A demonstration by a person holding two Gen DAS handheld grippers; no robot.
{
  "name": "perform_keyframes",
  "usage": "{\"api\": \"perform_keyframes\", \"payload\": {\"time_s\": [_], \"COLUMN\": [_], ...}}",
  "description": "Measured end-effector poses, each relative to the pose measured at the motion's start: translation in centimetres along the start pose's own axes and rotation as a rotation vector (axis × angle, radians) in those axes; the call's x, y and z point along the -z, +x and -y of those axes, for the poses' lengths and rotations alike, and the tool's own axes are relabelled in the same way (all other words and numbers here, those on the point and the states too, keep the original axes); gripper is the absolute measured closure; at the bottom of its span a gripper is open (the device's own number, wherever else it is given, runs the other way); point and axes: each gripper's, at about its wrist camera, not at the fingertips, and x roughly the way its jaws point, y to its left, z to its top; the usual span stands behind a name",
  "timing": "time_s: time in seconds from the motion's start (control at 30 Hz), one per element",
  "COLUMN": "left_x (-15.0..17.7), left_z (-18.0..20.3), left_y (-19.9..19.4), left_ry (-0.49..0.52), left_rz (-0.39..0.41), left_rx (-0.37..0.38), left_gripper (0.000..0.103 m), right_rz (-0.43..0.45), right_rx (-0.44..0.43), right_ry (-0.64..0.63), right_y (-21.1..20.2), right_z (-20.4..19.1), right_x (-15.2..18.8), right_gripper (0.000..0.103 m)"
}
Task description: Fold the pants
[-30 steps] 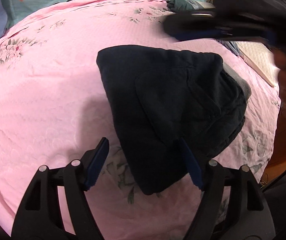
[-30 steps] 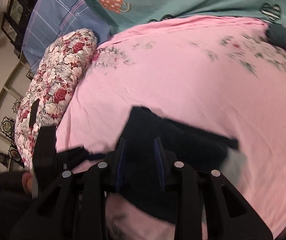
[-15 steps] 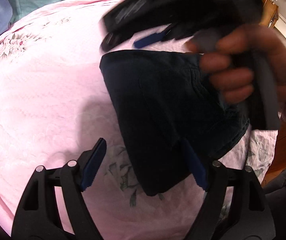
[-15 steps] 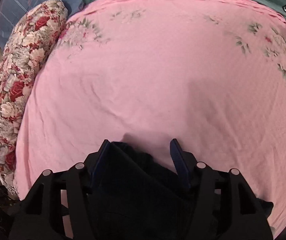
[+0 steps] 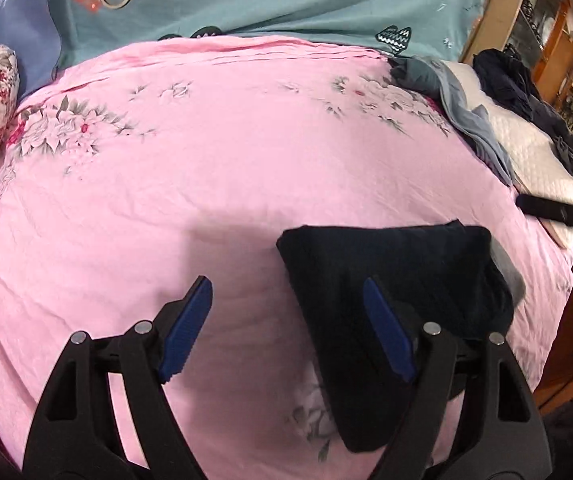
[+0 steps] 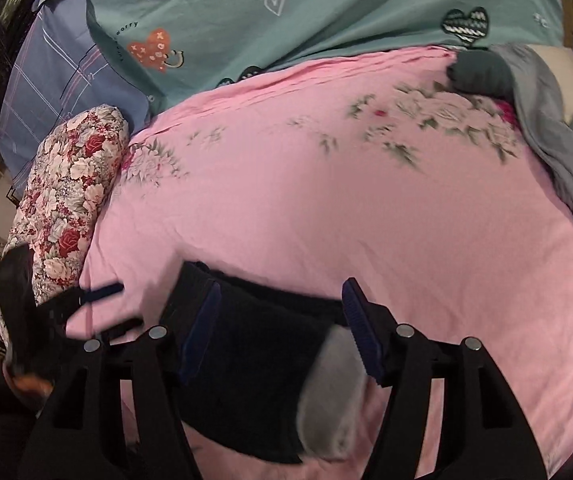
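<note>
Folded dark pants point(image 5: 398, 276) on the pink bedsheet point(image 5: 214, 184)
Left gripper point(image 5: 286, 328) and right gripper point(image 6: 282, 324) — both spread wide, gripping nothing — hover over the bundle.

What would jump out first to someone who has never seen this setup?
The big pink floral bedspread fills both views, with a dark folded pair of pants lying on its near right part. The open left gripper and open right gripper frame the pants with blue-padded black fingers. Behind, a teal sheet with hearts covers the far end.
</note>
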Motion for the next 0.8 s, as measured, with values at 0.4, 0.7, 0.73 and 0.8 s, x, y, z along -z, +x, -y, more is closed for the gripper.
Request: {"api": "perform_keyframes", "payload": {"time_s": [0.4, 0.7, 0.73, 0.8], "left_x": [-1.6, -2.0, -2.0, -2.1], "left_z": [0.7, 0.7, 0.6, 0.6], "left_y": [5.4, 7.5, 7.6, 8.0], "left_ry": [-0.087, -0.145, -0.145, -0.147], "left_rz": [-0.157, -0.215, -0.217, -0.223], "left_rx": [0.073, 0.052, 0.05, 0.048], "left_gripper": [0.011, 0.006, 0.006, 0.006], "right_rz": [-0.109, -0.191, -0.197, -0.214], "right_rx": [-0.031, -0.105, -0.118, -0.149], "right_ry": [0.113, 0.077, 0.077, 0.083], "right_y": [2.4, 5.8, 6.1, 6.6], "right_z": [4.2, 5.0, 5.1, 5.6], "right_x": [3.6, 2.8, 2.7, 2.5], "right_gripper": [0.035, 0.035, 0.035, 0.035]}}
